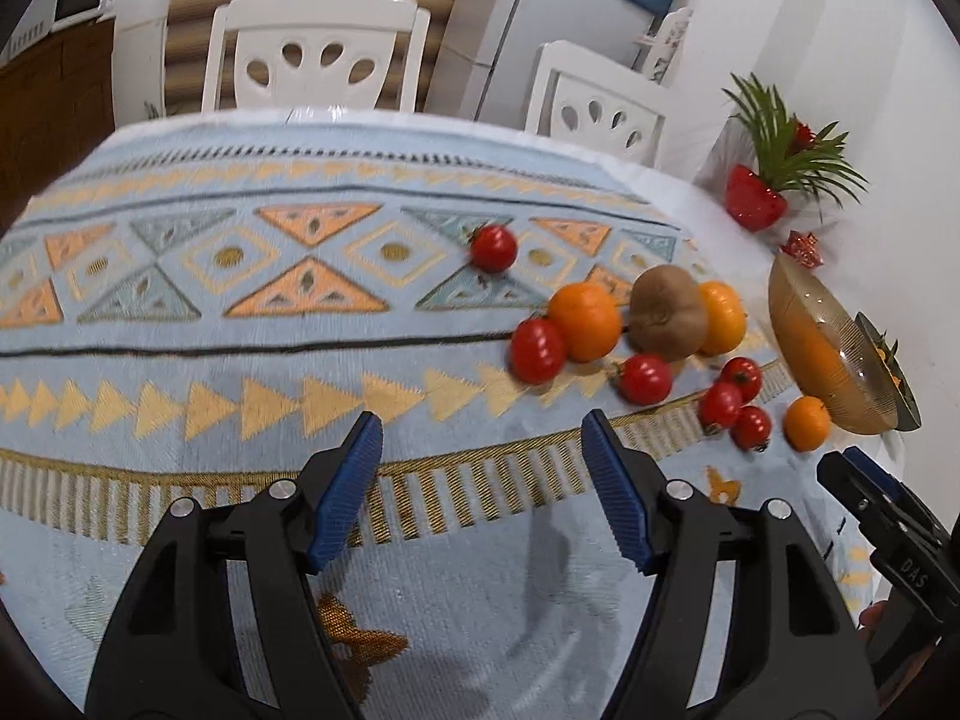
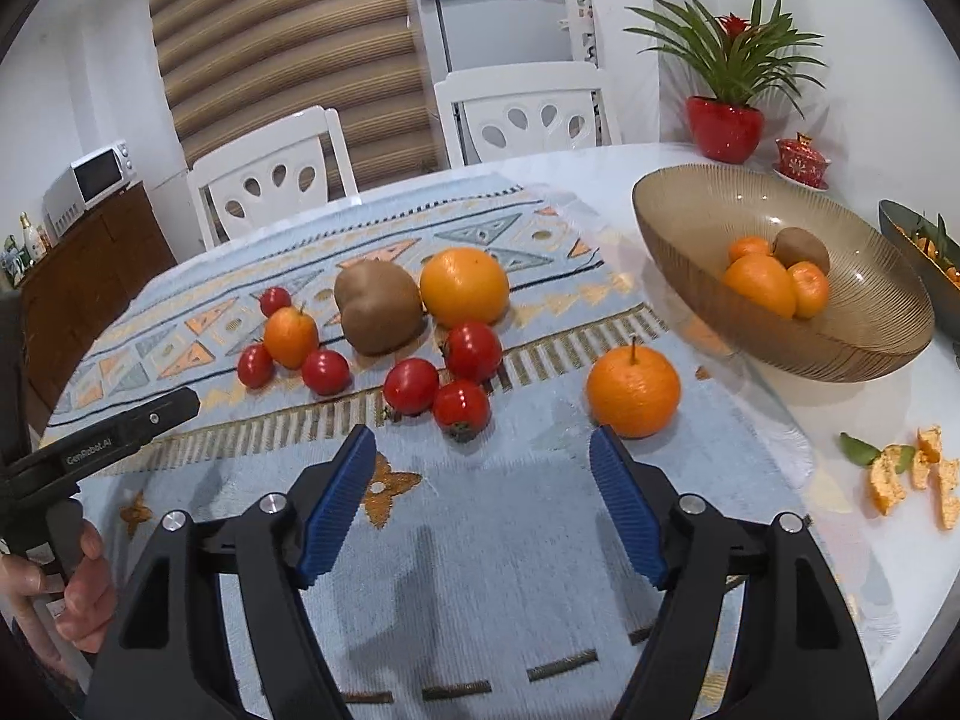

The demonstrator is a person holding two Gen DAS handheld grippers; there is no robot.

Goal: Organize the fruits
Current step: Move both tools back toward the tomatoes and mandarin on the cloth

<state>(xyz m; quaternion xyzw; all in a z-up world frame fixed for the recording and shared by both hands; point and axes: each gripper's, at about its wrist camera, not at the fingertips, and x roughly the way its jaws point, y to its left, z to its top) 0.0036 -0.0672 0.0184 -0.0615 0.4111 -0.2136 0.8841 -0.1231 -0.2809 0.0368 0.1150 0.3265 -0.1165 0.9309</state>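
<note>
White table (image 2: pixel 852 570) w/ patterned cloth (image 2: pixel 480 570), bowl (image 2: pixel 840 354), peels (image 2: pixel 912 480).

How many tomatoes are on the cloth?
6 tomatoes: one behind the small orange, two flanking its near side, three clustered before the kiwi. None shows in the bowl; fruit there could hide one.
</note>
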